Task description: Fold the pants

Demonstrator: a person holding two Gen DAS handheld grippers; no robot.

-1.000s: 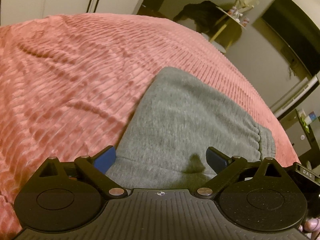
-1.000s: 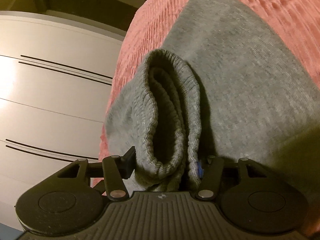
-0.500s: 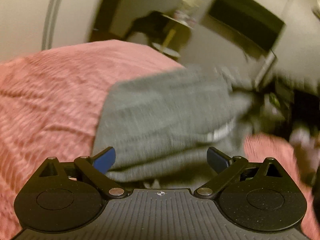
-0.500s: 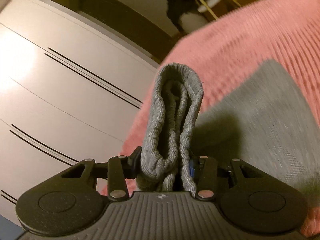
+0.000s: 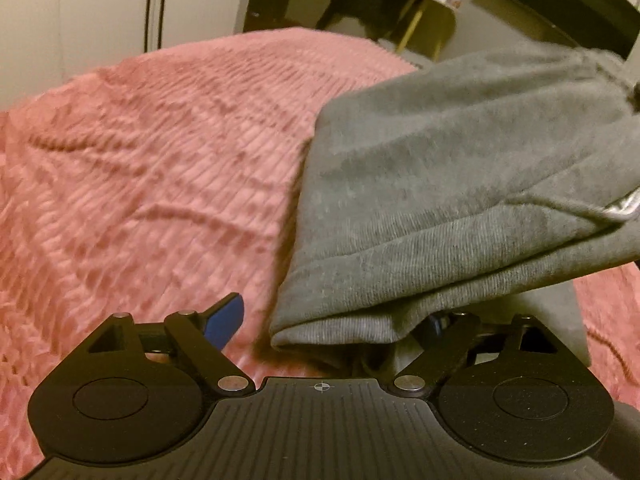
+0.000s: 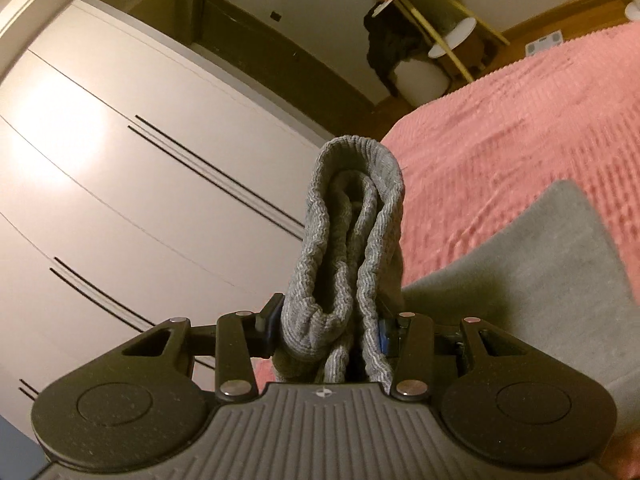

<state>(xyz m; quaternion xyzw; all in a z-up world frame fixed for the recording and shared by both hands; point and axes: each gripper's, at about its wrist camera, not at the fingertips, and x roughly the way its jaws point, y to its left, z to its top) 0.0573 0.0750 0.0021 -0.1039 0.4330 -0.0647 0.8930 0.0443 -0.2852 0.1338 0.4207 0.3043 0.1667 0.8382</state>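
Grey knit pants (image 5: 460, 184) lie partly folded on a pink ribbed bedspread (image 5: 152, 168). In the left wrist view a folded layer of them hangs lifted over the lower layer, its ribbed edge just ahead of my left gripper (image 5: 332, 316). That gripper is open; its right fingertip is hidden under the fabric. My right gripper (image 6: 328, 328) is shut on the bunched ribbed band of the pants (image 6: 352, 232), held up above the bed. The rest of the pants (image 6: 540, 280) lies flat to the right.
A white wardrobe (image 6: 120, 180) with dark line handles stands beside the bed. A small yellow-legged side table (image 6: 440, 28) with dark cloth draped on it stands beyond the bed's far corner. The pink bedspread (image 6: 520, 128) stretches wide around the pants.
My right gripper has lifted the ribbed band up off the bed and swung toward the wardrobe. The upper layer of pants has risen. My left gripper shifted left, staying open.
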